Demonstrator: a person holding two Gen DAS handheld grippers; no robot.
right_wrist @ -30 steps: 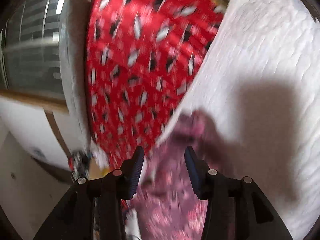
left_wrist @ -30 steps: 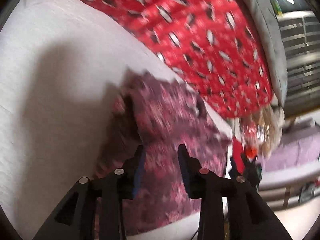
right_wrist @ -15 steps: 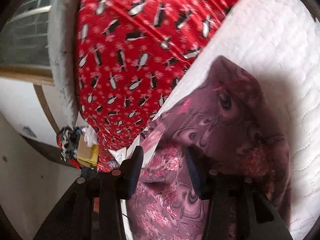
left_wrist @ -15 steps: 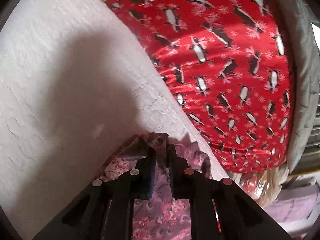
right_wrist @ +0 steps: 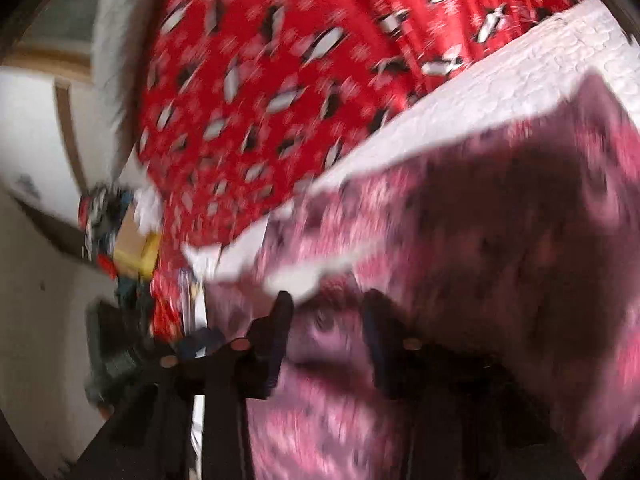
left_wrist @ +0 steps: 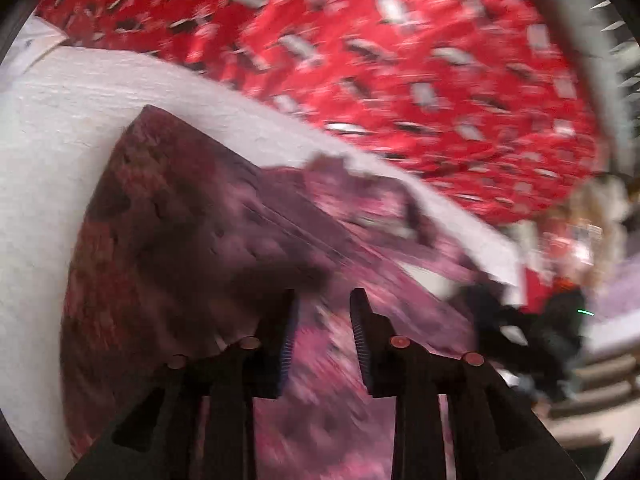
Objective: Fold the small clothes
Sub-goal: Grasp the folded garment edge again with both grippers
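A small pink and maroon floral garment [left_wrist: 192, 240] lies partly folded on the white quilted surface [left_wrist: 60, 112]. My left gripper [left_wrist: 322, 304] is open just above it, with nothing between the fingers. In the right wrist view the same garment [right_wrist: 500, 240] fills the lower right. My right gripper [right_wrist: 326, 308] is open over its near edge. Both views are blurred by motion.
A red blanket with a penguin print [left_wrist: 400, 60] lies along the far side of the white surface and also shows in the right wrist view [right_wrist: 280, 80]. The other gripper [left_wrist: 532, 332] shows at the right. Clutter [right_wrist: 120, 240] sits off the surface's end.
My left gripper was shut on a garment edge half a second ago; it has opened and pulled back. A folded flap now lies over the garment. My right gripper stayed open and shifted.
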